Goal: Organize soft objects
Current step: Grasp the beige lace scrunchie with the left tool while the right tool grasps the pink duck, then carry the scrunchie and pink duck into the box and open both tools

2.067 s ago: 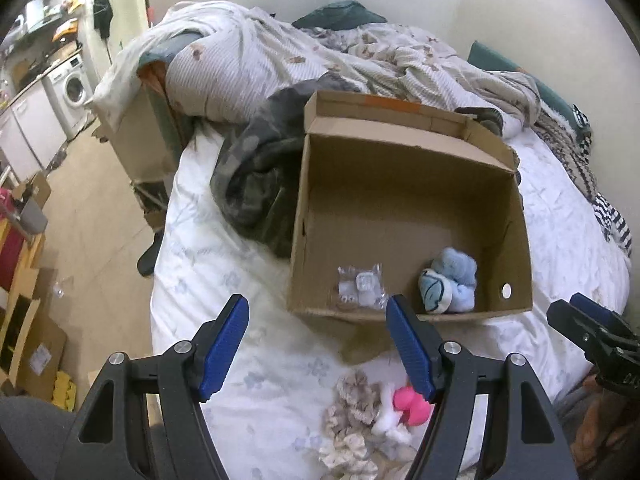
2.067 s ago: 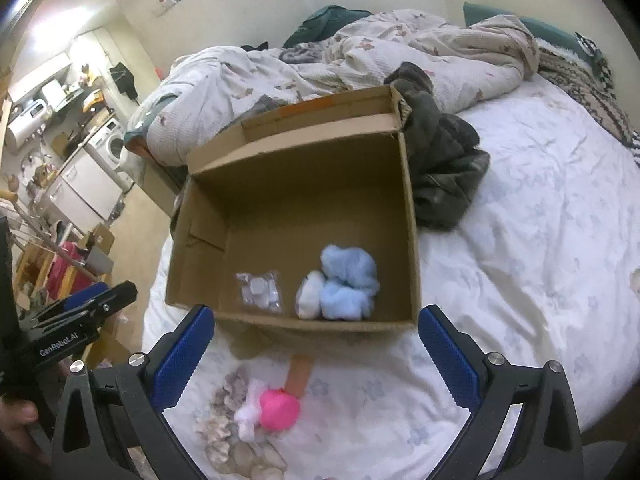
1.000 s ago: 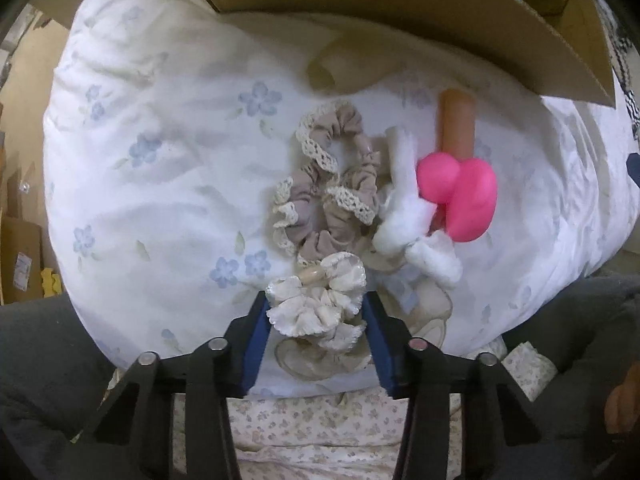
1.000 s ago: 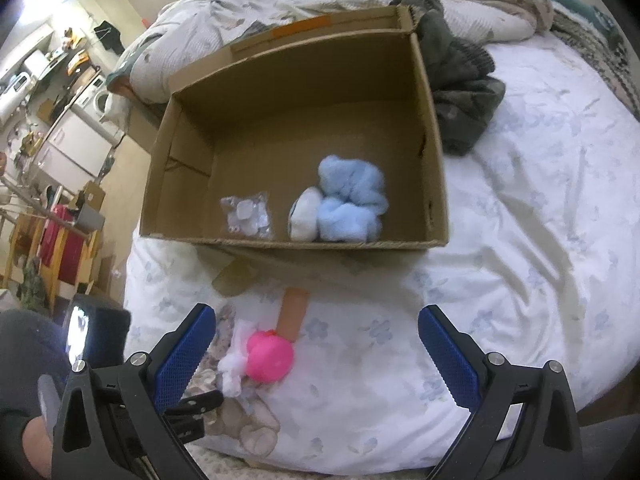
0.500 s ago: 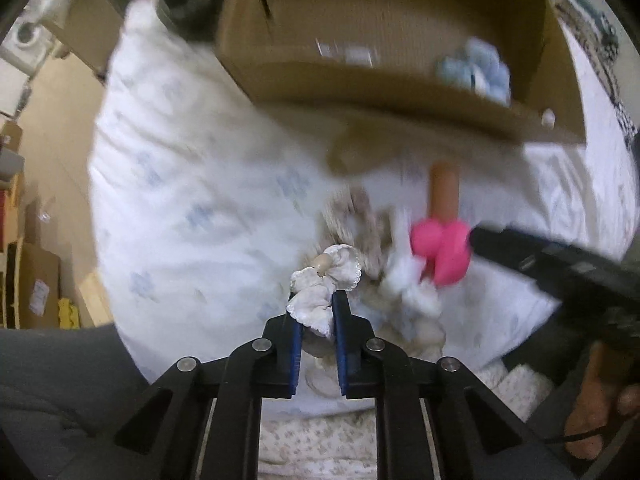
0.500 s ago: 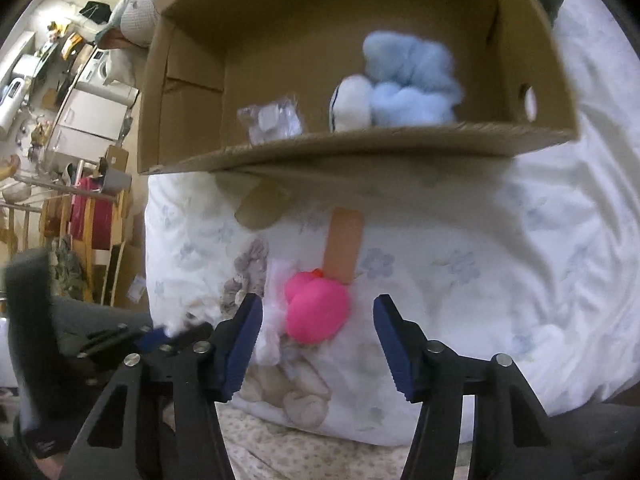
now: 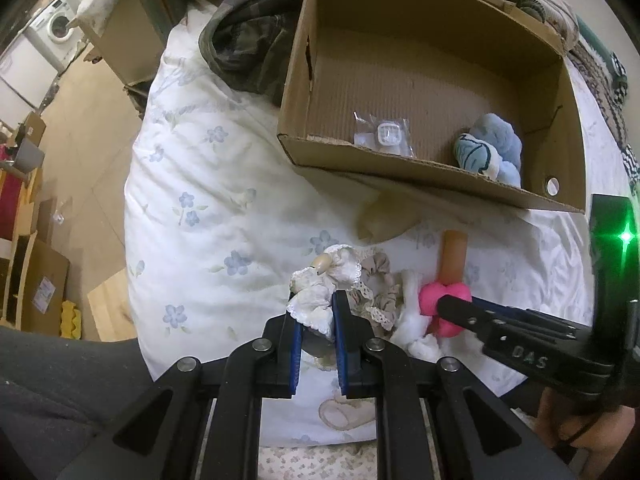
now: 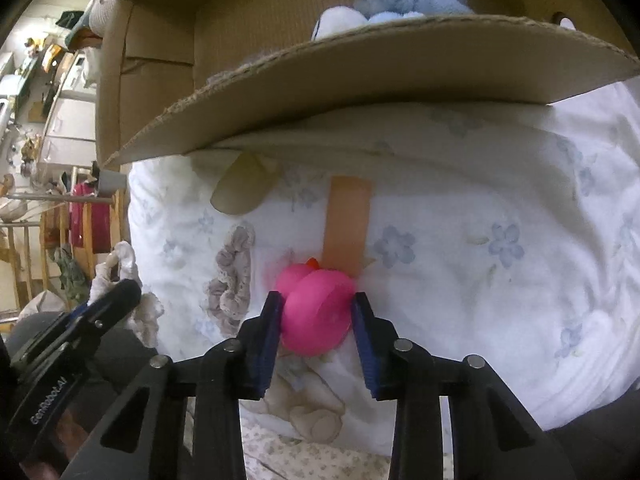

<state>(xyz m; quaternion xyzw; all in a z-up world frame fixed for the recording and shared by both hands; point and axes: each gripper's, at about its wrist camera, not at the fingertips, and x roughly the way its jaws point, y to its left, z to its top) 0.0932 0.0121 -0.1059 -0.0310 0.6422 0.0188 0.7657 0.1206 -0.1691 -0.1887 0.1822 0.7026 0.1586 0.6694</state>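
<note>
My left gripper [image 7: 315, 312] is shut on a cream lace scrunchie [image 7: 320, 280] and holds it above the floral bedsheet. My right gripper [image 8: 316, 312] is shut on a pink heart-shaped soft toy [image 8: 316, 308], which still rests on the sheet; the toy also shows in the left wrist view [image 7: 440, 300]. A beige scrunchie [image 7: 372, 280] and white fluff [image 7: 412, 316] lie between them. The open cardboard box [image 7: 400, 172] stands just beyond, with a blue plush [image 7: 492, 148] and a clear packet [image 7: 384, 134] inside.
A tan strip [image 8: 346, 220] lies on the sheet beyond the pink toy. A dark camouflage garment [image 7: 248, 40] lies left of the box. The bed edge drops to the floor at the left, with cardboard boxes [image 7: 36, 280] there.
My left gripper closed on the cream scrunchie and lifted it. My right gripper came down and closed on the pink heart toy.
</note>
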